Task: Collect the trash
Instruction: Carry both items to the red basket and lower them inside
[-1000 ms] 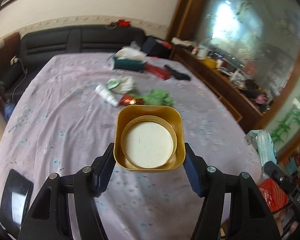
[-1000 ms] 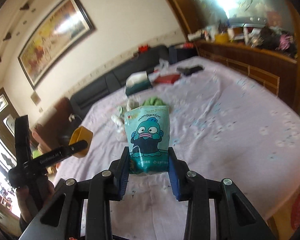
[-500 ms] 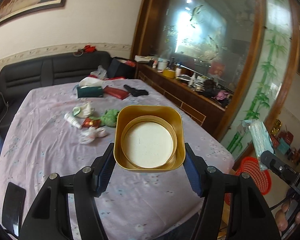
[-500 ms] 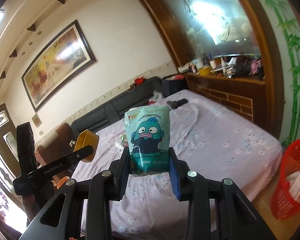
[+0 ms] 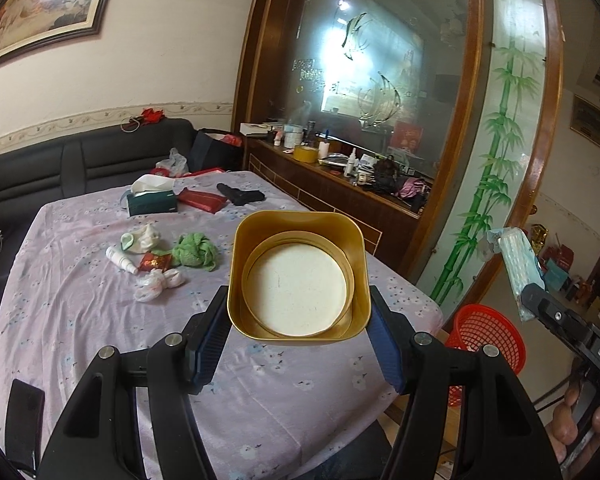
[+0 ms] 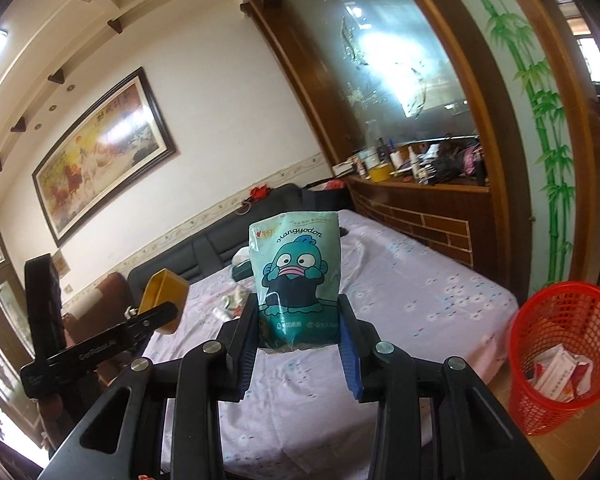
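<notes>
Red basket point(image 6: 562, 356) beside lilac-clothed table point(image 6: 440, 292)

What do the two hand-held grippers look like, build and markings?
Both match: the left hand-held gripper and right hand-held gripper have glossy black plastic arms with triangular cut-outs, round silver bolts at the pivots, and blue ribbed pads inside the fingers. White lettering runs along the side of each body. No cables or sleeves show; only bare fingers on the handle.
</notes>
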Demonstrator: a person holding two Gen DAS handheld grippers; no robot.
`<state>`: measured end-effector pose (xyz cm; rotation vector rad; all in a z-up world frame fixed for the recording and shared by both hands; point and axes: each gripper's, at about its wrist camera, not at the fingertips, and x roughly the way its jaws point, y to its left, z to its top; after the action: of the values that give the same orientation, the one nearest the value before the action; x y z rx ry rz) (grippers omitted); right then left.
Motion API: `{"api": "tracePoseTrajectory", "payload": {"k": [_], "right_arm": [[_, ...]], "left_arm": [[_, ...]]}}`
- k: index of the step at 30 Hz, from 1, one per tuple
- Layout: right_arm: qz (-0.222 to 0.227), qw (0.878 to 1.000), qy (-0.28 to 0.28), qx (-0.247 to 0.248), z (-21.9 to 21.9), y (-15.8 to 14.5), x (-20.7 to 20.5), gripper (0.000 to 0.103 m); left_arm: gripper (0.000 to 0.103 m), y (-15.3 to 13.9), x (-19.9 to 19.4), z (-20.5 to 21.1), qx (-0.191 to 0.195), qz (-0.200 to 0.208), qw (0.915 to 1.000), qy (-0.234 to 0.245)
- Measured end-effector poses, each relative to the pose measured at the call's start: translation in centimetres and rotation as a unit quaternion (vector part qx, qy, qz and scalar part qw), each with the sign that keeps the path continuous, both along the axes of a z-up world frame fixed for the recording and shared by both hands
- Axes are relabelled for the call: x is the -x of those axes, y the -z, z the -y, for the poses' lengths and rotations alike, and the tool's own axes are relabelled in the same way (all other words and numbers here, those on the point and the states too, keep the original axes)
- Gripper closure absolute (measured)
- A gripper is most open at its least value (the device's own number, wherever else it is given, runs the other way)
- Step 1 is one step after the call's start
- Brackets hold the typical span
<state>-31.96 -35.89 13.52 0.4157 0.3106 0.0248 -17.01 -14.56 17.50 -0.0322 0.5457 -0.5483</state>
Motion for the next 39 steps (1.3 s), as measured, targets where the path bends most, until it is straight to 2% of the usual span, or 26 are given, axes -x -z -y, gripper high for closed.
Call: {"api": "tracePoseTrajectory", "payload": {"k": [6,12,21,31,39], "right_arm": [[0.003,0.999,0.037,-0.002,1.7,-0.1,0.8,0.064],[-0.002,0.997,0.079,0.004,3.6,-0.3,1.9,0.064],[-0.013,0.986,0.169,0.002,7.9,-0.1,4.8,0.064],[-0.031,0.969,0.246,-0.008,12.5,1.3,7.1,0.064],[-0.045,0.961,0.273,-0.03,15.6,2.8,8.1,0.064]], "left_arm": [[0.04,0.3,-0.4,1.7,-0.005,0.0,0.9997,0.023],[0.04,1.0,-0.9,4.1,0.0,-0.013,0.9977,0.066],[0.04,1.7,-1.4,9.6,-0.007,-0.022,0.9907,0.134],[0.04,2.2,-0.1,17.4,-0.011,-0.022,0.9731,0.229],[0.04,3.8,0.6,23.3,-0.027,-0.037,0.9594,0.278]]}}
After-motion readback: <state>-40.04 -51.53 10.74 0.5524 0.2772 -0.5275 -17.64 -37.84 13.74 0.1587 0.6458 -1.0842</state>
